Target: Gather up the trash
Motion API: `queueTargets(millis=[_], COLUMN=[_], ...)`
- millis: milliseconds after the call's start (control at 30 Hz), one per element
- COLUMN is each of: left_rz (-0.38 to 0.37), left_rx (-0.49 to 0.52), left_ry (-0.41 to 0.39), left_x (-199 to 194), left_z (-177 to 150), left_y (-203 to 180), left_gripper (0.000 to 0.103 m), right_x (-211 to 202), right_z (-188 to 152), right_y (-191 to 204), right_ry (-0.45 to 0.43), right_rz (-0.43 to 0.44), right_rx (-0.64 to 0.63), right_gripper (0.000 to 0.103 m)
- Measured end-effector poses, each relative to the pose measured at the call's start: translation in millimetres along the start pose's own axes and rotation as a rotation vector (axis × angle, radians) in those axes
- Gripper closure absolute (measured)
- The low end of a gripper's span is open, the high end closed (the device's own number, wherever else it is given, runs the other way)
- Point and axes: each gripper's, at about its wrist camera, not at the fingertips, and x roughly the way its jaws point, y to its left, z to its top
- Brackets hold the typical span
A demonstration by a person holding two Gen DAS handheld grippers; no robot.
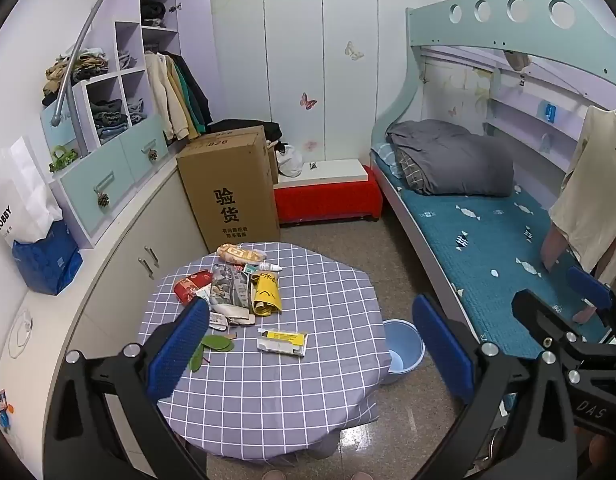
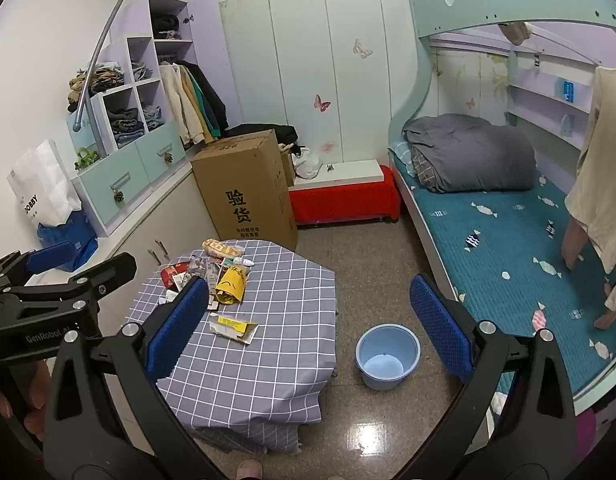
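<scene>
- Trash sits in a loose pile on the far-left part of the desk point(image 1: 292, 360): yellow wrapper point(image 1: 267, 294), red packet point(image 1: 192, 285), printed foil bag point(image 1: 230, 288), snack bag point(image 1: 240, 255) at the far edge, small dropper bottle point(image 1: 270, 267) beside it.
- Apart from the pile, nearer the desk centre: a flattened white-and-yellow carton point(image 1: 283, 341). Green leaves point(image 1: 216, 344) lie to its left, partly behind a claw finger.
- Handling, my read: all light. Wrappers and foil are thin, crinkly, likely slippery; they'll collapse under the pads. Pinch a raised fold or crumpled edge, not a flat face.
- Carton looks stiffer but lies flat; take it by a lifted flap or edge.
- Bottle is rigid, round and small, and could roll or squirt out. Grip across the body.
- Leaves are flat and flimsy, hardest to pick off cloth; the checked cloth may bunch up with them.
- Blue bucket point(image 2: 388, 354) stands on the floor just right of the desk, looks empty; presumably the bin.
- Left claw point(image 1: 308, 350): spread wide, holding nothing, above the desk.
- Right claw point(image 2: 308, 332): spread wide, empty, over the gap between desk and bucket.
- Bed point(image 2: 508, 240) to the right, cardboard box point(image 2: 248, 192) behind the desk; neither in the way.
</scene>
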Motion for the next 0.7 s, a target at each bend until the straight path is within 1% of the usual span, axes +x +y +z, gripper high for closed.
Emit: queueTargets(millis=[700], left_rz=[0.000], left_rx=[-0.004], left_ry=[-0.001], left_x=[-7.0], left_z=[-1.6], left_y=[-0.5], left_gripper=[0.004], right_x=[-2.0], right_z=[-1.1], right_y=[-0.2], right_ry=[0.011], right_rz=[-0.004], right_rx=[-0.001], right_gripper=[0.005])
